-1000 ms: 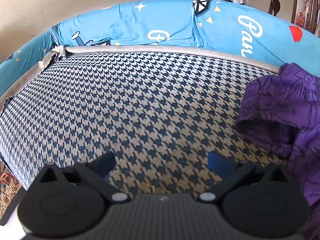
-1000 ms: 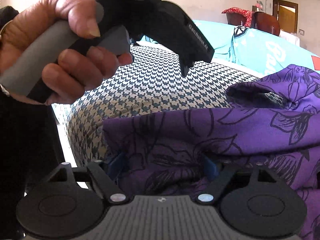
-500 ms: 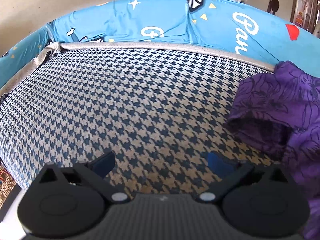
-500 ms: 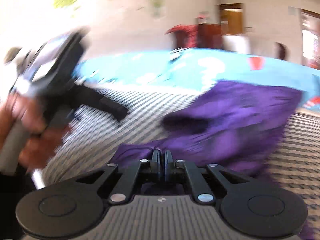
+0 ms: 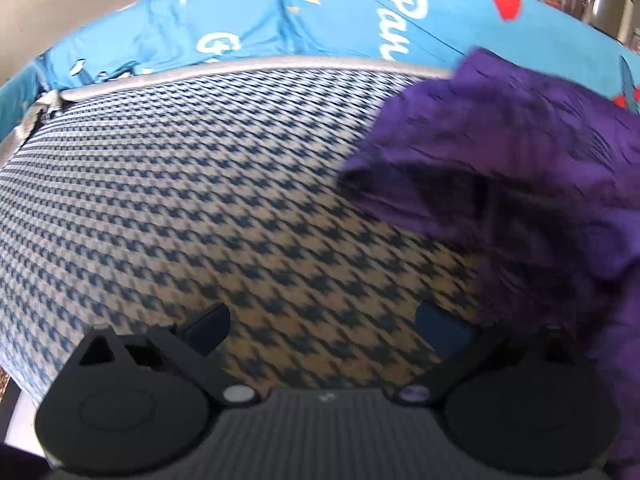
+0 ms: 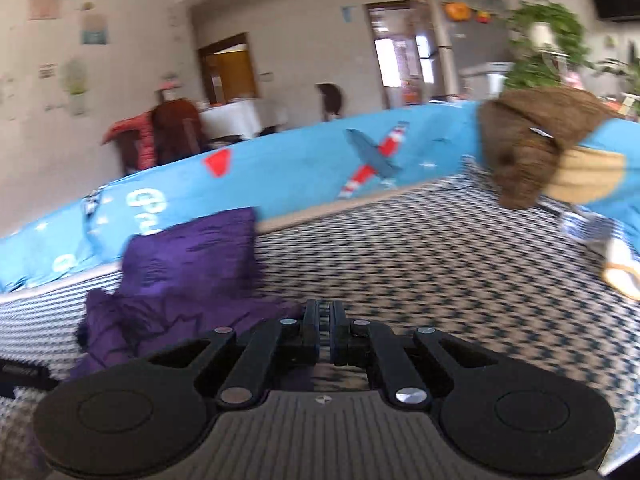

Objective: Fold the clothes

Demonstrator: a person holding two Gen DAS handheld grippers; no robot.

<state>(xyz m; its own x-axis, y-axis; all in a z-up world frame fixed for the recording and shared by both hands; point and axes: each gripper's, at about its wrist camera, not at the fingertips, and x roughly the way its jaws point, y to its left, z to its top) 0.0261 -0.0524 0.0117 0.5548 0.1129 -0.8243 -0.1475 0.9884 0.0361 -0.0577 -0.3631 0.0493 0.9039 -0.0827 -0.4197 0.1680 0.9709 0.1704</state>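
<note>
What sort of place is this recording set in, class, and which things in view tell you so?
Probably a lived-in home, a bedroom or living room. A purple garment lies on a houndstooth-covered bed edged with a blue printed sheet; behind stand doorways, a houseplant and wall pictures.

Home living room, sofa [image 6: 440, 240], doorway [image 6: 228, 68], houseplant [image 6: 544, 36]

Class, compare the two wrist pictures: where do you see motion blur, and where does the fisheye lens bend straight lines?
Left wrist view: mild blur on the houndstooth cover and purple garment; the cover's far edge bows into an arc. Right wrist view: stronger smear across the room and the brown plush toy; the blue sheet curves.
</note>
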